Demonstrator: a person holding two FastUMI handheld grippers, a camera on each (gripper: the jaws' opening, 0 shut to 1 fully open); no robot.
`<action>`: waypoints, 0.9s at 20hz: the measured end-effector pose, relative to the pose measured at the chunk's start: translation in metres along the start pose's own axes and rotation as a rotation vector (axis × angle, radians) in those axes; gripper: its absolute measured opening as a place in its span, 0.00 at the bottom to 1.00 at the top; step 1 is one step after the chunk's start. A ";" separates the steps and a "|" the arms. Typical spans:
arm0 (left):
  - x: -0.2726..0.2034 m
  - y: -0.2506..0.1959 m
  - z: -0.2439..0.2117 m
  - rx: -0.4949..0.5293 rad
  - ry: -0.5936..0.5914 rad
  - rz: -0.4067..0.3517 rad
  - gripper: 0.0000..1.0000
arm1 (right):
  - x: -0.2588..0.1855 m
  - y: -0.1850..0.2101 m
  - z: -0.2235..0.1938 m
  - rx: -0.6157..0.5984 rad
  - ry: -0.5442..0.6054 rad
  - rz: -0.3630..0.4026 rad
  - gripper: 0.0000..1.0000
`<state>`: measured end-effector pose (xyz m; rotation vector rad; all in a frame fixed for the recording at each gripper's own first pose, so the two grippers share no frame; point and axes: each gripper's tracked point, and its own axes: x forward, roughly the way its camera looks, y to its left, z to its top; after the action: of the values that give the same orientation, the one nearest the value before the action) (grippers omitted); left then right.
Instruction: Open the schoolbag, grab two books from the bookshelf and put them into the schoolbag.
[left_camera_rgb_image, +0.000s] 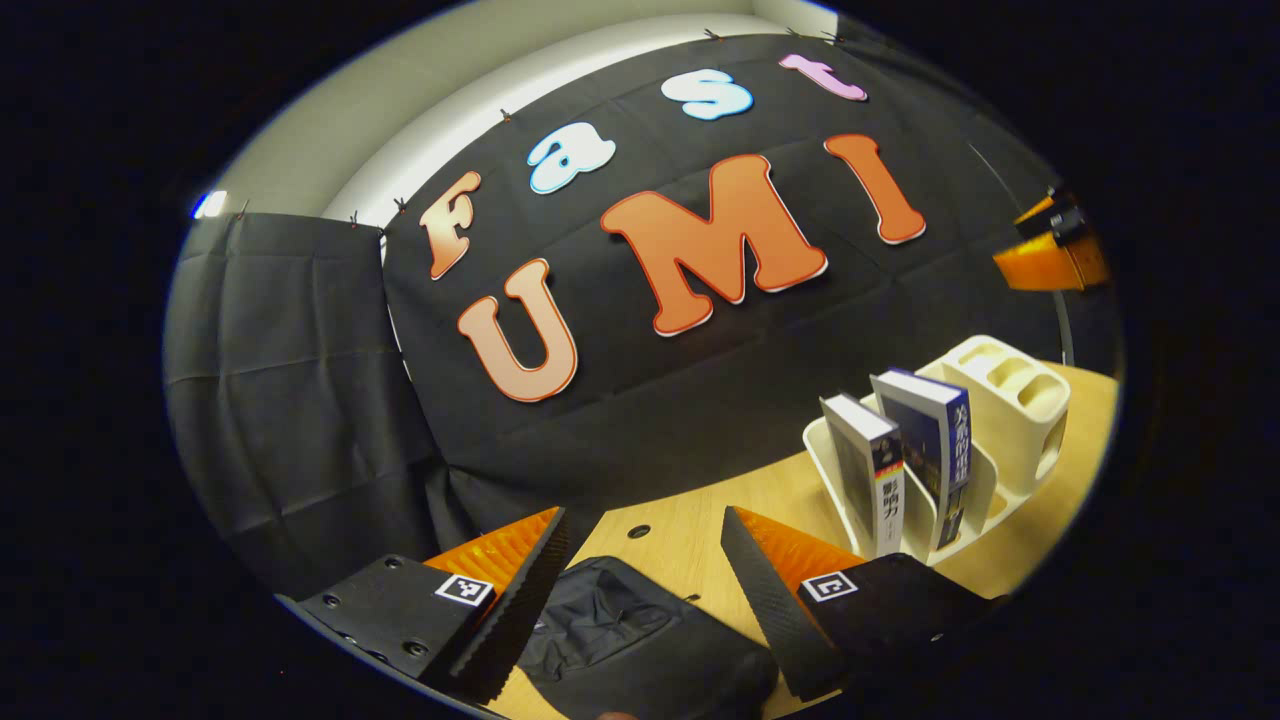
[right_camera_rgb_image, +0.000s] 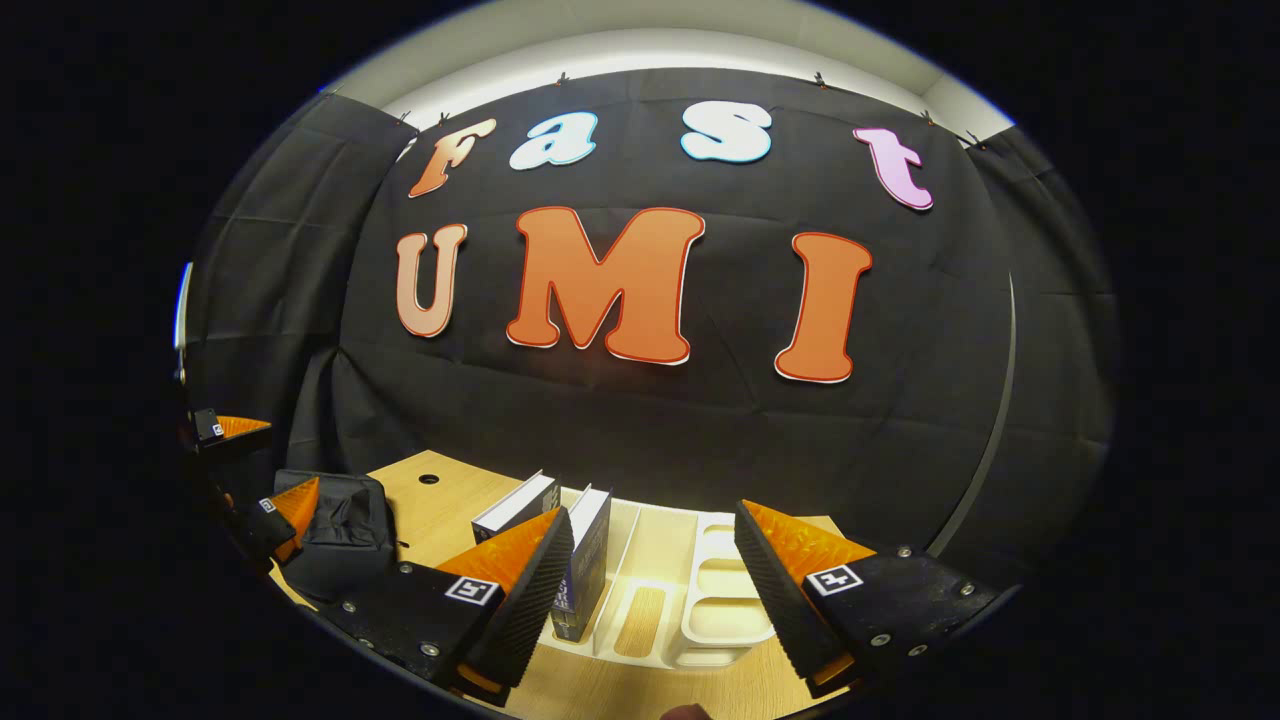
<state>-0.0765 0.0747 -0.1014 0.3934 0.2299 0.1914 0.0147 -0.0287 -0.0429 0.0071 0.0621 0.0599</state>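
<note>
Left gripper (left_camera_rgb_image: 645, 560) hangs above the tabletop (left_camera_rgb_image: 690, 520), jaws spread wide with nothing between them, and right below that gap sits the schoolbag (left_camera_rgb_image: 620, 630): dark, soft, rumpled fabric with creases across its top. Whether its zip is open I cannot tell from here. Off to the side, the bookshelf (left_camera_rgb_image: 1010, 400), a cream plastic desk rack with slots and rounded cups, stands on the pale wood. Two books rest in it, leaning: one with a white spine (left_camera_rgb_image: 885, 480) nearer, one with a dark blue cover (left_camera_rgb_image: 935, 440) just behind it, almost touching.

Over in the right gripper view, the right gripper (right_camera_rgb_image: 655, 575) floats above the rack (right_camera_rgb_image: 700, 600), jaws apart and holding nothing. The two books (right_camera_rgb_image: 585, 560) stand in the rack's left slots, partly behind one finger. The schoolbag (right_camera_rgb_image: 340, 530) lies at the far left of the tabletop (right_camera_rgb_image: 440, 500), well apart from the rack, slumped and dark. The other gripper (right_camera_rgb_image: 255, 470) shows just beside it at the left edge, jaws open.
</note>
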 end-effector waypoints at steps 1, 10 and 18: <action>-0.005 -0.002 -0.011 0.031 0.021 -0.002 0.96 | 0.002 0.000 -0.002 0.001 0.003 0.006 0.95; -0.055 -0.027 -0.105 0.301 0.159 -0.024 0.95 | 0.011 0.007 -0.018 -0.014 0.019 0.084 0.95; -0.067 -0.053 -0.197 0.482 0.316 -0.122 0.95 | 0.010 0.004 -0.018 -0.031 0.012 0.073 0.95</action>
<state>-0.1838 0.0810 -0.2870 0.8268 0.6150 0.0746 0.0231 -0.0237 -0.0615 -0.0219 0.0728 0.1341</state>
